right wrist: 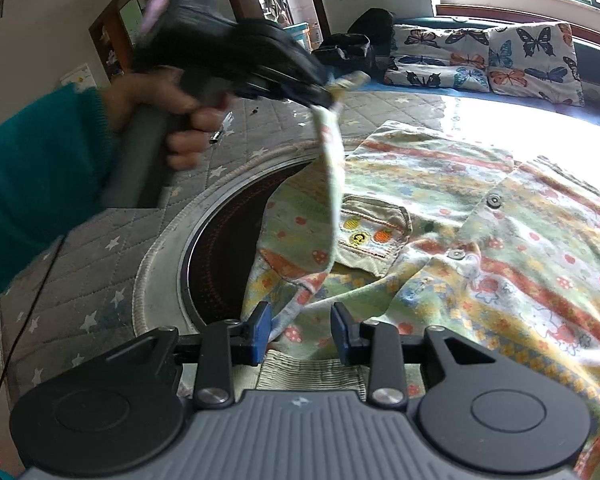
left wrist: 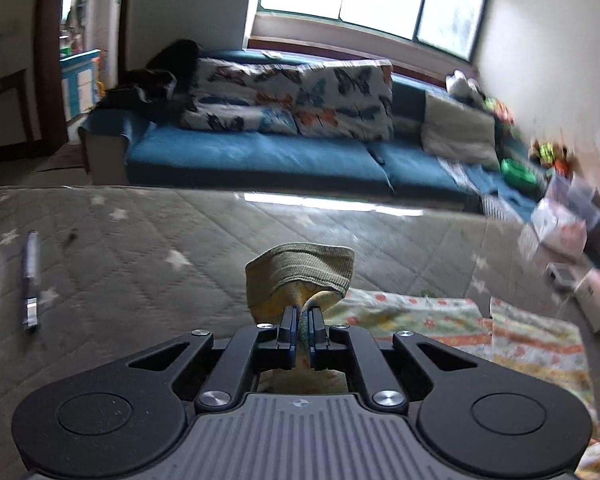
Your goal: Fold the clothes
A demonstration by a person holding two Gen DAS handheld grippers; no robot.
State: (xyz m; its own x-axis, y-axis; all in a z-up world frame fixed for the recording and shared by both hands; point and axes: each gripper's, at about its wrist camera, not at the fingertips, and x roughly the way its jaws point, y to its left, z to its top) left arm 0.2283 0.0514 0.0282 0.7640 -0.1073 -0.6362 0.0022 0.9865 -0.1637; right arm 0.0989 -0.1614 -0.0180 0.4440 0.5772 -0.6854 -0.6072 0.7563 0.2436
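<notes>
A lone letter "C" on the garment's pocket [right wrist: 374, 236], nothing else legible.

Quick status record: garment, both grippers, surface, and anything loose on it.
garment: patterned shirt, snap front, spread on the mat, one part lifted
left gripper: shut on the shirt's ribbed cuff, holding it off the mat
right gripper: open, low over the shirt's near edge, cloth between the jaws but not pinched
surface: grey quilted mat with stars and a round opening
loose item: pen on the mat, away from the shirt
background: blue sofa
</notes>
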